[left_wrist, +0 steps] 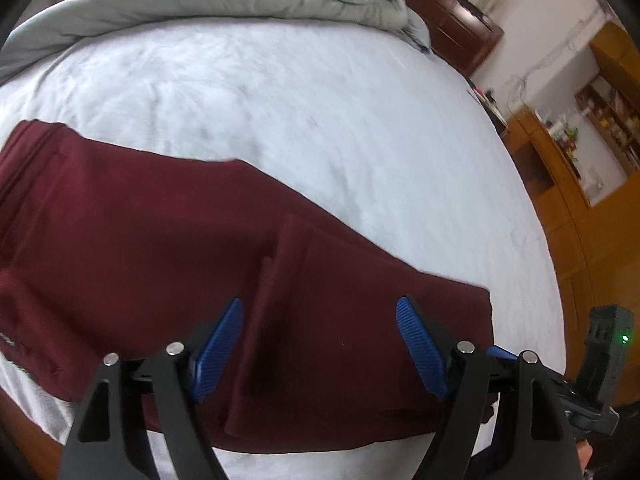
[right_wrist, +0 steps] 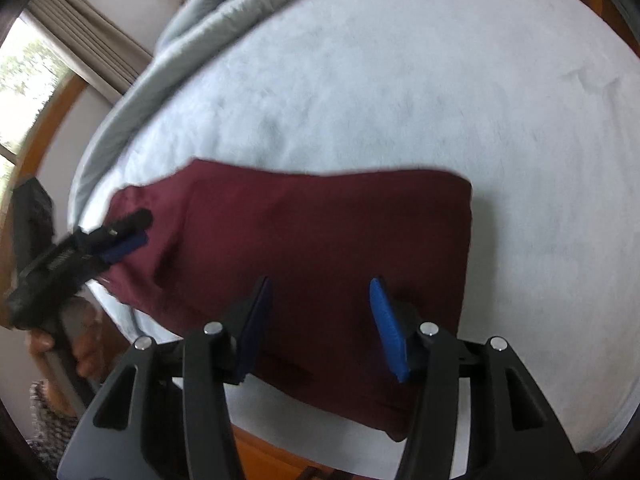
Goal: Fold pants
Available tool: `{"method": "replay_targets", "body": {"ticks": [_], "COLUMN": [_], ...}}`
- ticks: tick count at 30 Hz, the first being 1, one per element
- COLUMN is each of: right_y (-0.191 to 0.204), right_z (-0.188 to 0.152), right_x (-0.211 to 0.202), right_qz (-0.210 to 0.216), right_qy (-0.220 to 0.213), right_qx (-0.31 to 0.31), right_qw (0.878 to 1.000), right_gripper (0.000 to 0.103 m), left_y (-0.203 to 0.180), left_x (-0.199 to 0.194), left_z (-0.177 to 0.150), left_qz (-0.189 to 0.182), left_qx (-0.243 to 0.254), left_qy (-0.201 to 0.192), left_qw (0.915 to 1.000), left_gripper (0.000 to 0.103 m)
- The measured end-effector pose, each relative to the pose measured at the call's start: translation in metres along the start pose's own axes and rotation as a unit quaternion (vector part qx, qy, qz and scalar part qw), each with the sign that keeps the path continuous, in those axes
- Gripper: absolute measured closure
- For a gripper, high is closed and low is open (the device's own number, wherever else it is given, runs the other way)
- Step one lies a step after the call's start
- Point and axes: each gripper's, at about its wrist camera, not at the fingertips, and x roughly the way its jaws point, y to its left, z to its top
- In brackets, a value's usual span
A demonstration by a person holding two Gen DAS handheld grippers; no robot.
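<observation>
Closest to the left wrist camera, the left gripper (left_wrist: 320, 344) points steeply down with its two blue ribbed pads (left_wrist: 420, 350) spread wide and nothing pinched between them; a raised ridge of dark red cloth runs up between them, but neither pad presses on it. The pants (left_wrist: 160, 240) are maroon, of soft knit fabric, and lie along the near edge of a bed (left_wrist: 320, 100) covered in a pale blue-white fleecy sheet. They appear already doubled into a long band, judging by the layered edges and the neat squared end seen in the right wrist view, with only a few soft creases. The right gripper (right_wrist: 320, 328) hovers over that squared end with its jaws parted to a moderate gap, also holding nothing, the cloth below it lying flat. With one gripper over each part of the band, the likely aim is to take both at once and carry one end over the other. In the right wrist view the left gripper shows at the far left over the other end, a hand (right_wrist: 86, 354) wrapped round its handle. A rumpled grey duvet (left_wrist: 240, 4) is pushed to the far side, leaving the sheet free as a folding surface
</observation>
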Motion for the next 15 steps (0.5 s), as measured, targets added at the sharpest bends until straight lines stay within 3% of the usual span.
{"method": "replay_targets", "body": {"ticks": [3, 5, 9, 15], "right_y": [-0.009, -0.019, -0.012, 0.02], "right_z": [-0.005, -0.007, -0.006, -0.009], "right_x": [0.02, 0.028, 0.024, -0.011], "right_qz": [0.007, 0.016, 0.008, 0.059], "right_qy": [0.024, 0.032, 0.036, -0.011], "right_qx": [0.017, 0.032, 0.021, 0.003], "right_qw": [1.0, 0.999, 0.999, 0.998], "right_gripper": [0.054, 0.053, 0.054, 0.046], "left_y": [0.0, 0.015, 0.027, 0.066], "left_x": [0.028, 0.052, 0.038, -0.038], "left_z": [-0.006, -0.009, -0.002, 0.001], "left_qz": [0.029, 0.039, 0.001, 0.019], "left_qx": [0.012, -0.005, -0.039, -0.062], "left_qy": [0.029, 0.061, 0.045, -0.025], "left_qw": [0.9991, 0.9974, 0.9983, 0.9976], "left_gripper": [0.024, 0.027, 0.027, 0.022]}}
